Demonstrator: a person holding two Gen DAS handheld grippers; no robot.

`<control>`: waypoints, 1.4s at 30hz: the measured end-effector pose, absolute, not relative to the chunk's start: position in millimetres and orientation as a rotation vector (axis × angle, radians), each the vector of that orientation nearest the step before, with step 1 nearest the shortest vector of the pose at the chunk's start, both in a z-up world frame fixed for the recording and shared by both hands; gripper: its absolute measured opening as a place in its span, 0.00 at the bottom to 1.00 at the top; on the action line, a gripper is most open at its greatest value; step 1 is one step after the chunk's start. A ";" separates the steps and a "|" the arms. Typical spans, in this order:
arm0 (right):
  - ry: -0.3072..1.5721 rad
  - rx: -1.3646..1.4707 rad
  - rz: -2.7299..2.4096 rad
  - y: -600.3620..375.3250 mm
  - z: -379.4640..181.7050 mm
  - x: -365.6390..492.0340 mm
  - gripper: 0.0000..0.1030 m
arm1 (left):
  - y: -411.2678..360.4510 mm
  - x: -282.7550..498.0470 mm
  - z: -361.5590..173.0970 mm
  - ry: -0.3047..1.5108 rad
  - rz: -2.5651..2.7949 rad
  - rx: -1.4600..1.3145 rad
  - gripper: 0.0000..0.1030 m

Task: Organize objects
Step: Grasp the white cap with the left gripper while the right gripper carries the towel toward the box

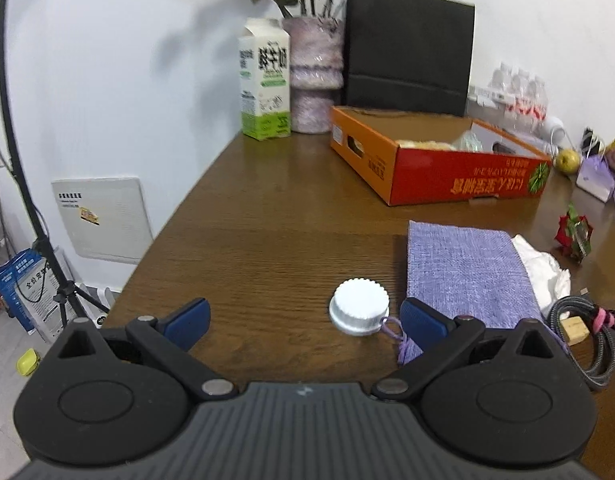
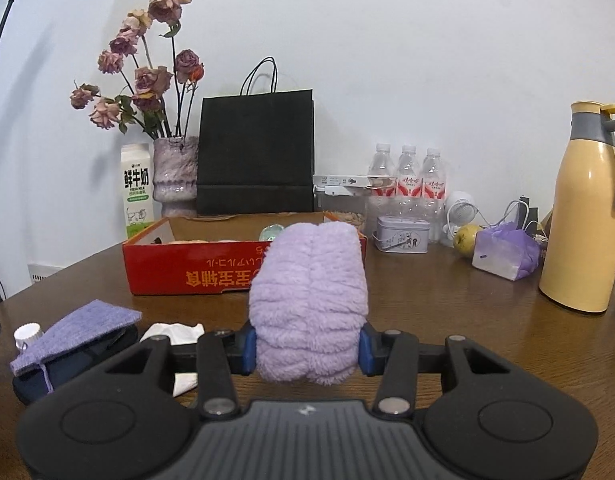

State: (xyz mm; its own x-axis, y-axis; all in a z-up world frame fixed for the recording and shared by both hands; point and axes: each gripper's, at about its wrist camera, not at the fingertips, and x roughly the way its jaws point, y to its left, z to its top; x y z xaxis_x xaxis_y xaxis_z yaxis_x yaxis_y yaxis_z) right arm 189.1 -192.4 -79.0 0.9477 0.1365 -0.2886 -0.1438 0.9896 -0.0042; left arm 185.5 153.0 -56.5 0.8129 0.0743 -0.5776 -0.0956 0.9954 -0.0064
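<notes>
My right gripper (image 2: 307, 350) is shut on a fluffy purple rolled cloth (image 2: 309, 304), held upright above the wooden table (image 2: 447, 320) with both blue pads pressing its sides. The open red cardboard box (image 2: 195, 268) stands behind it. My left gripper (image 1: 305, 320) is open low over the table (image 1: 267, 220). A white ribbed bottle cap (image 1: 359, 312) lies between its fingers, close to the right fingertip (image 1: 421, 320), untouched. A flat purple woven pouch (image 1: 467, 272) lies just right of the cap; both show at the right wrist view's left as pouch (image 2: 79, 332) and cap (image 2: 27, 334).
Milk carton (image 1: 265, 80), vase (image 1: 315, 76) and black paper bag (image 1: 407, 48) line the back wall behind the red box (image 1: 439, 164). A crumpled tissue (image 1: 543, 272) and coiled cable (image 1: 587, 340) lie right of the pouch. A yellow thermos (image 2: 583, 216), water bottles (image 2: 407, 184) and tin (image 2: 403, 234) stand at the right.
</notes>
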 end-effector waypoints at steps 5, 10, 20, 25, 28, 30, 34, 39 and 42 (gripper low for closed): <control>0.292 -0.025 0.141 -192.0 -79.4 189.3 0.43 | 148.9 210.0 -66.6 0.676 0.113 -0.036 1.00; 0.299 -0.025 0.141 -192.0 -79.7 190.5 0.43 | 136.9 221.1 -73.4 0.667 0.120 -0.015 1.00; 0.297 -0.036 0.148 -190.1 -79.9 190.1 0.43 | 133.4 220.4 -78.9 0.659 0.121 -0.027 0.62; 0.295 -0.038 0.148 -189.7 -79.8 189.7 0.43 | 135.8 213.5 -76.4 0.627 0.076 -0.081 0.39; 0.290 -0.038 0.148 -189.4 -79.8 188.4 0.43 | 137.1 206.4 -73.0 0.583 0.106 -0.092 0.39; 0.288 -0.038 0.149 -189.3 -79.8 188.1 0.43 | 136.3 200.7 -70.3 0.555 0.129 -0.094 0.39; 0.289 -0.037 0.151 -189.4 -79.9 188.4 0.43 | 131.3 188.4 -64.6 0.500 0.179 -0.094 0.39; 0.286 -0.018 0.167 -193.0 -79.7 188.4 0.43 | 115.2 173.8 -53.5 0.447 0.196 -0.081 0.39; 0.286 -0.004 0.184 -194.7 -79.6 187.8 0.43 | 101.0 169.0 -45.9 0.432 0.179 -0.069 0.39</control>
